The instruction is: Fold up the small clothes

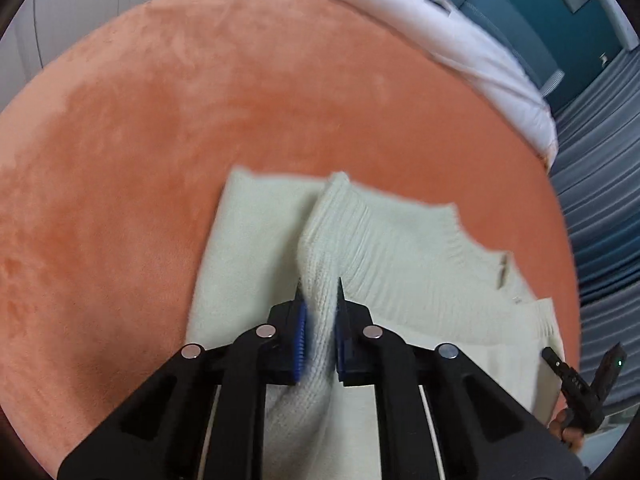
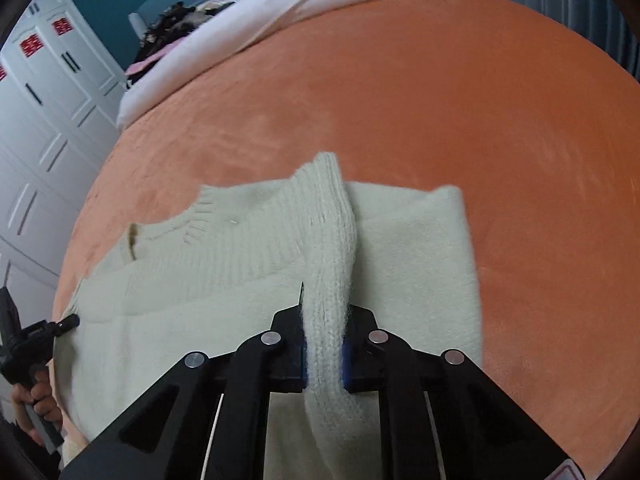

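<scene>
Cream sweater [image 1: 400,248] pinched in both tools, on orange blanket [image 1: 160,120]

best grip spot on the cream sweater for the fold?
Probably the ribbed bands on the cream knit sweater: raised and thick, so pads bite. Left gripper and right gripper are each shut on one, coming in low from the near edge, over the orange plush blanket.

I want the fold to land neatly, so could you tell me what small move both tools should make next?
Probably carry both forward together and lay the fabric down. The left tool and right tool each pinch a raised ribbed ridge of the cream sweater, which otherwise lies flat on the orange blanket.
</scene>
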{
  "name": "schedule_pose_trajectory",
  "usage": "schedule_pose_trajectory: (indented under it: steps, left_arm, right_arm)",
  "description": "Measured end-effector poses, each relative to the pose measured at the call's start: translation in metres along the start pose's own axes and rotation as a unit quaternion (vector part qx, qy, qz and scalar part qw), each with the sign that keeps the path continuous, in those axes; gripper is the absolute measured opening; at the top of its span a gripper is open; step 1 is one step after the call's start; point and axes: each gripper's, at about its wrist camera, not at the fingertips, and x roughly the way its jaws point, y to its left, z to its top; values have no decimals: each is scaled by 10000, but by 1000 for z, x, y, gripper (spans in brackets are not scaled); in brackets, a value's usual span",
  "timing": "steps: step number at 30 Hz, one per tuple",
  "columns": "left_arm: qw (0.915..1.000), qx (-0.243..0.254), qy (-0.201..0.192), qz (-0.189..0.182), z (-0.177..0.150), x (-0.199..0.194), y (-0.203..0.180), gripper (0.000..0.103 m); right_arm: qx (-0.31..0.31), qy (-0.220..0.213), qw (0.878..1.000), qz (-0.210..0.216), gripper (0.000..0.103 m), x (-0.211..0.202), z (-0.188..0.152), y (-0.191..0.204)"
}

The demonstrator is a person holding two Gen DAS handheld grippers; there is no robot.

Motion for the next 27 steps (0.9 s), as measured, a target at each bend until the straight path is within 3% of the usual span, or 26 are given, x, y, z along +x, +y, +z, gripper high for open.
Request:
schedule_pose_trajectory:
  steps: [3, 5, 7, 10, 11, 12, 15, 18, 19, 22, 26, 27]
  left_arm:
    - [9988, 69, -383, -281, 19, -32, -14, 10]
    - [9984, 167, -531, -61, 30, -32, -19, 10]
    - [9987, 243, -374, 234, 31, -7, -15, 10]
    - [9971, 62, 317, 686, 15, 49, 7, 11]
    - [9977, 105, 113, 656, 11, 49, 9, 12]
    - [9975, 209, 0, 675, 8, 45, 7, 12]
    - [9968, 275, -28, 744, 8, 36, 3, 15]
    - [9948, 340, -323, 908, 3, 6, -9, 28]
    - [9950, 352, -462, 809, -3, -7, -16, 40]
    - [9946, 520, -661, 614, -34, -32, -45, 44]
    - [9978, 549, -249, 286, -80, -22, -72, 46]
    - [9973, 665, -51, 299, -93, -15, -75, 46]
  right_arm:
    - [101, -841, 9946, 595, 9, -50, 22, 4]
    - [327, -1176, 9902, 672, 9, -65, 36, -5]
    - [490, -1095, 9921, 359, 9, -48, 41, -22]
    - [499, 36, 9976, -469, 9, 26, 21, -54]
    - [463, 161, 9975, -512, 8, 42, 12, -60]
    - [383, -38, 9980, -509, 9, 37, 12, -58]
    - [646, -79, 9968, -470, 14, 15, 20, -57]
    - [375, -617, 9942, -800, 21, -25, 17, -30]
    - [241, -796, 9939, -720, 21, -37, 15, -17]
    - [-53, -677, 9977, 27, 21, -42, -1, 33]
    - [-525, 262, 9931, 1019, 20, -14, -60, 104]
    - [-769, 429, 9904, 1069, 18, -8, -75, 119]
